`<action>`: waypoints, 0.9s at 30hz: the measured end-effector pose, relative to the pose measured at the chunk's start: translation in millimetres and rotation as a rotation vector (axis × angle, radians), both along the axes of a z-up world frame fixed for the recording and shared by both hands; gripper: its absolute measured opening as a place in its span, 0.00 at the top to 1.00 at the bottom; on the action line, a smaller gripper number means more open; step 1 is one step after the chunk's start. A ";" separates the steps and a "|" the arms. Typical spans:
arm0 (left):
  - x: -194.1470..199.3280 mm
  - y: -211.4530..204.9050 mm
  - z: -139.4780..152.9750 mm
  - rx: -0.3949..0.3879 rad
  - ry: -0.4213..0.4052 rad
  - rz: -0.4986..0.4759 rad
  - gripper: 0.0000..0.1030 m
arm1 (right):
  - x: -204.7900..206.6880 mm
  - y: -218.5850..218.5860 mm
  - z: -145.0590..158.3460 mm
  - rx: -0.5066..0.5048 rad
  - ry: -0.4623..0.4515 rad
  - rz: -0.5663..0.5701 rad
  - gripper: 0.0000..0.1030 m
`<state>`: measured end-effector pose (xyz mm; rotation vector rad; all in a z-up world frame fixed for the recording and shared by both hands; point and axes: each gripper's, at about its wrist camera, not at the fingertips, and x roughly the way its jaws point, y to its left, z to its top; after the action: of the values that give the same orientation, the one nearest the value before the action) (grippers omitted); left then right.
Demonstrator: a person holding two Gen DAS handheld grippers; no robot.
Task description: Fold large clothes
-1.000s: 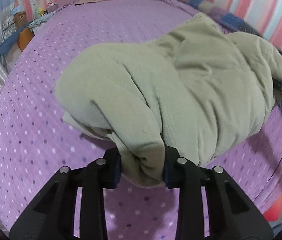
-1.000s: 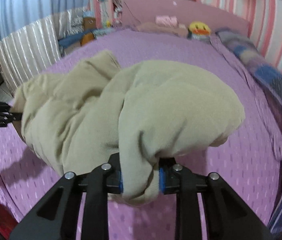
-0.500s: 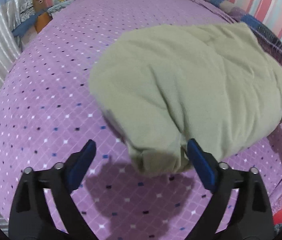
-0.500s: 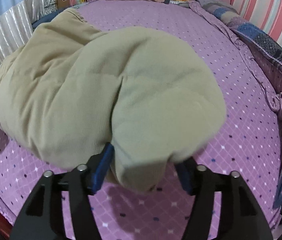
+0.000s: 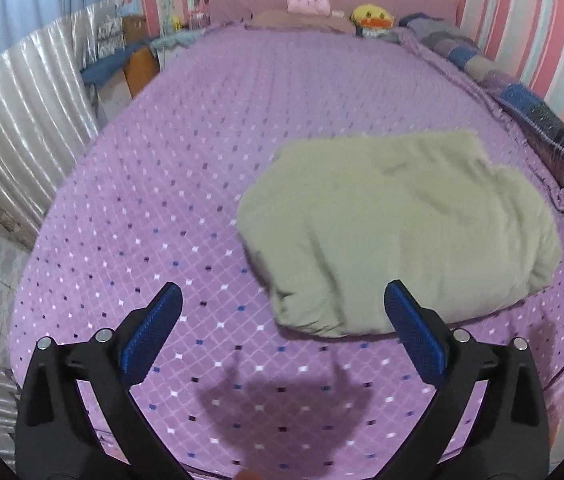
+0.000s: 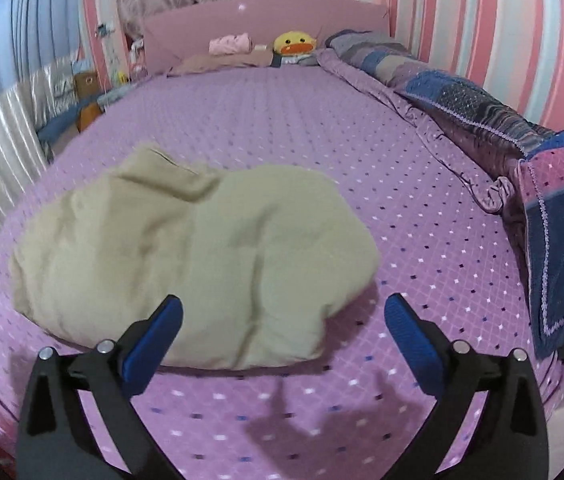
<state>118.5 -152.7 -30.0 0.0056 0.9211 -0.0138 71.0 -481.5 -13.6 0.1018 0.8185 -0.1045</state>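
I hold the left gripper and right gripper above the bed, jaws opening, empty; the folded garment lies released, likely needing smoothing next.

**Open bed left and far, quilt blocks the right**

Bedspread bare left of and beyond the garment, and in front of it. Rolled quilt lines the right edge, near the garment. Duck toy and pink bundle at the headboard, well apart.
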 end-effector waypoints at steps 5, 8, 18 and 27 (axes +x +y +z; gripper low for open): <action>-31.6 -21.1 37.9 0.021 -0.068 -0.033 0.03 | -26.2 34.8 32.1 0.021 -0.094 0.013 0.02; -48.6 -33.4 49.4 0.056 -0.096 -0.026 0.03 | -42.1 48.9 43.2 0.007 -0.099 0.014 0.02; -81.6 -52.8 71.1 0.055 -0.113 -0.010 0.03 | -72.6 73.2 67.0 -0.038 -0.076 0.007 0.02; -101.6 -58.9 89.8 0.109 -0.182 0.002 0.03 | -83.0 85.5 92.0 -0.040 -0.108 0.010 0.02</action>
<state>16.8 -211.6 59.8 0.1054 0.7389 0.0386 -12.1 -396.0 78.4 0.0651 0.7088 -0.1051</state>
